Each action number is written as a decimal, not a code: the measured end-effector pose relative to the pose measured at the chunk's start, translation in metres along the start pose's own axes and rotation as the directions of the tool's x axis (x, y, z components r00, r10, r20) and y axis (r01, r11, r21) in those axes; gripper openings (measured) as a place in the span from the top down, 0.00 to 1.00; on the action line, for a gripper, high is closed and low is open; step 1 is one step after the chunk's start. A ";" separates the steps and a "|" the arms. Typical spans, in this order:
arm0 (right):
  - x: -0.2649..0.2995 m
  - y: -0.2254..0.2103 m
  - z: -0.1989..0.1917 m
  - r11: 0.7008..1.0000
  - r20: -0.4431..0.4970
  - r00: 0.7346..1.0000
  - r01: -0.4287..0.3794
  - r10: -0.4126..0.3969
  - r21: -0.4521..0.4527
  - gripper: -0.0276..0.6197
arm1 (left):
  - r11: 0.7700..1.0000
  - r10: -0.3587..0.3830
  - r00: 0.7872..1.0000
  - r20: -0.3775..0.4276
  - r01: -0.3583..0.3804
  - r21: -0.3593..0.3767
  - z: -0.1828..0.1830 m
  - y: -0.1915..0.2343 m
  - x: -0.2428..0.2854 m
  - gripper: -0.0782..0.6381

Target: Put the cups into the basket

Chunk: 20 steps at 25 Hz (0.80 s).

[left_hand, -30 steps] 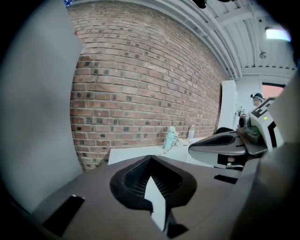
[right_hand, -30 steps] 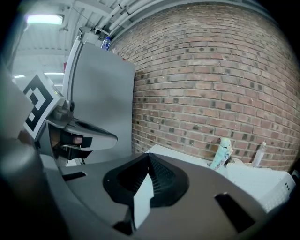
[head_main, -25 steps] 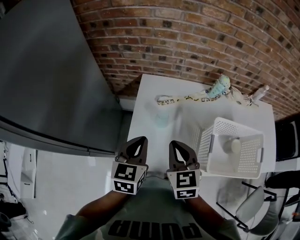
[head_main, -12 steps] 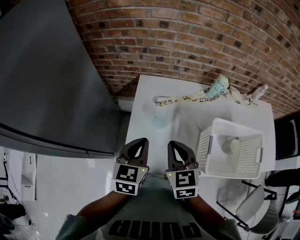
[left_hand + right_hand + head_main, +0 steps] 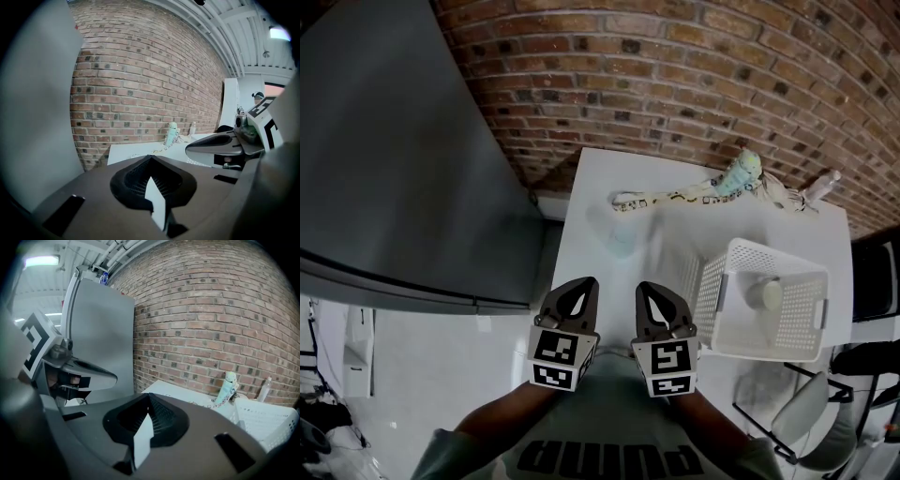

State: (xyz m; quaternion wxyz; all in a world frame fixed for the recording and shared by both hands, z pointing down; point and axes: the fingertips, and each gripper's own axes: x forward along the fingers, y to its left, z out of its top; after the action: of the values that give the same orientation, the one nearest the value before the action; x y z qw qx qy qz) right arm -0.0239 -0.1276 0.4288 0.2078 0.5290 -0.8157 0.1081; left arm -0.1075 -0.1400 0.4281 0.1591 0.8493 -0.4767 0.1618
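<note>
Left of white basket (image 5: 709, 298): left gripper (image 5: 584, 284) and right gripper (image 5: 645, 289), jaws together, empty, unmoved; one cup (image 5: 765, 294) inside, translucent cup (image 5: 623, 236) still outstanding.

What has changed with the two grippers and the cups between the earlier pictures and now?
Nothing visibly changed. The left gripper and the right gripper stay side by side, shut and empty; one cup lies in the basket and the translucent cup stands on the table.
</note>
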 end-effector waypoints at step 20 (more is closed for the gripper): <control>0.017 0.000 0.004 1.000 -0.008 1.000 -0.005 0.005 -0.016 0.93 | 1.000 0.023 1.000 -0.003 -0.023 -0.013 0.000 0.014 0.009 0.89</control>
State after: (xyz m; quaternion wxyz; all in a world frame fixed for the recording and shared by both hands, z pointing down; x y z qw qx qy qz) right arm -0.0305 -0.1426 0.4331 0.2152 0.5248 -0.8170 0.1043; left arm -0.1157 -0.1534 0.4338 0.1635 0.8425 -0.4870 0.1619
